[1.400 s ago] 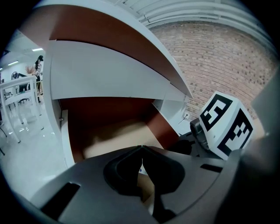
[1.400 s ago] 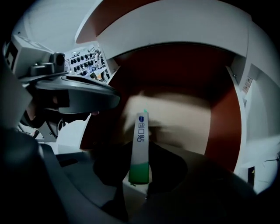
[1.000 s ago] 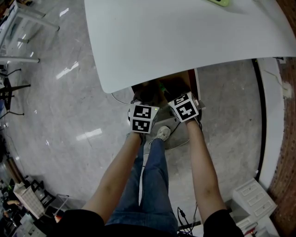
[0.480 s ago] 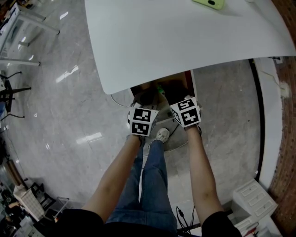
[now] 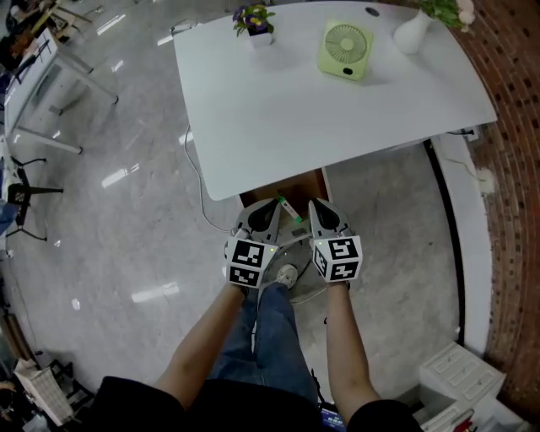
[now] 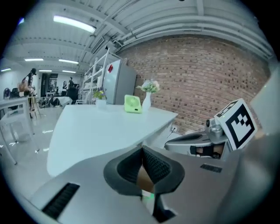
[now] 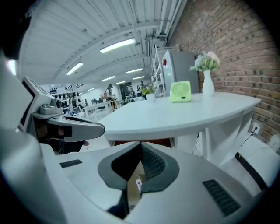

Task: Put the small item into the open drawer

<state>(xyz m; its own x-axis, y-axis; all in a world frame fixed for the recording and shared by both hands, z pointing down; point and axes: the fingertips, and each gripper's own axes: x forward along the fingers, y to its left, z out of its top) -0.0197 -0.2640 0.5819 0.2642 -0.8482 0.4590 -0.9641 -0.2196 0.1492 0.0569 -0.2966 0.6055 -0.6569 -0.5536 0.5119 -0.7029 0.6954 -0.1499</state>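
Under the near edge of the white table [image 5: 337, 118] the open brown drawer [image 5: 285, 187] shows. A small green and white item [image 5: 289, 209] lies at the drawer's front, between the two gripper noses. My left gripper [image 5: 272, 207] is just left of it and my right gripper [image 5: 314, 207] just right of it, both pointing at the drawer. In the left gripper view the left gripper [image 6: 142, 153] has its pads together with nothing held, and a green glimpse [image 6: 148, 197] shows below. In the right gripper view the right gripper [image 7: 140, 148] is shut and empty too.
On the tabletop stand a green fan [image 5: 345, 49], a small flower pot [image 5: 256, 21] and a white vase [image 5: 413, 29]. The person's shoe [image 5: 285, 274] is below the grippers. A white drawer unit [image 5: 460, 371] sits at the lower right by the brick wall [image 5: 515, 101].
Both grippers have drawn back from under the table edge toward the person. The head view has lifted, so the tabletop shows. The green item now lies between the gripper noses.
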